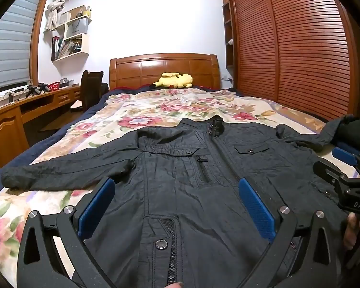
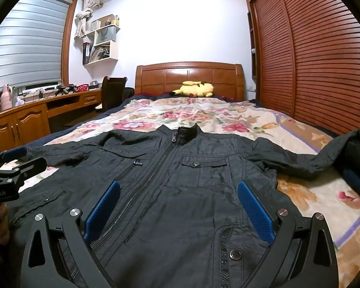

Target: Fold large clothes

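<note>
Bedroom scene, floral bedspread (image 1: 184, 105) covering a wooden-framed bed. Nearest: left gripper (image 1: 177, 206) and right gripper (image 2: 178, 210), both spread wide, blue pads clear of cloth, nothing grasped, poised just above the hem. Beneath and beyond them: black jacket (image 1: 180, 168) laid flat, front up, zipped, hem toward the cameras, collar (image 2: 188, 132) toward the headboard (image 1: 164, 69), so long axis along the bed. Left sleeve (image 1: 60, 170) stretched out sideways; right sleeve (image 2: 307, 158) rising off the spread at its far end, cuff hidden at the frame edge. Thin, crinkly fabric: likely light, limp, somewhat slick, apt to slide and bunch rather than hold a crease. Best purchase probably at a sleeve cuff or shoulder seam, pinching a single layer to swing across the chest. Farther back: yellow plush toy (image 2: 194, 88) by the headboard, slatted wardrobe doors (image 2: 324, 60) alongside.
</note>
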A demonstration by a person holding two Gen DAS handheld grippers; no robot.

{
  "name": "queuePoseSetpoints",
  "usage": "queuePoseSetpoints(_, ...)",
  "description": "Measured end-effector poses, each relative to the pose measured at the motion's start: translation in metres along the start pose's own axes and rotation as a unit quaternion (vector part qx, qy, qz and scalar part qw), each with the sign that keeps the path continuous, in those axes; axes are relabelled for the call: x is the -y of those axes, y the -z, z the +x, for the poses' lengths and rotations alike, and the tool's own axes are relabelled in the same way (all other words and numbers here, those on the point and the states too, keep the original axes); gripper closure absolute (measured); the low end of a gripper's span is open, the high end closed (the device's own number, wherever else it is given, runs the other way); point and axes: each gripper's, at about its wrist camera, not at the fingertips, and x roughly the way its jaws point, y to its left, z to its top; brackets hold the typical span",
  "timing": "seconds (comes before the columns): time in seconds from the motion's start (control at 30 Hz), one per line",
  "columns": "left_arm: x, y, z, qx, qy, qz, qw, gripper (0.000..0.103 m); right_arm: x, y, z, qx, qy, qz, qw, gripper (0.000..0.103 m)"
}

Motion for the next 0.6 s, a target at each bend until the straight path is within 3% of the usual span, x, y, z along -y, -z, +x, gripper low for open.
queuePoseSetpoints(0.6,-0.0029,-0.0004,-0.0048,0.004,-0.006,0.001,1.0,0.0,-0.0014,-0.0001,-0.0004,0.001,0.0,0.0,1.0,0.004)
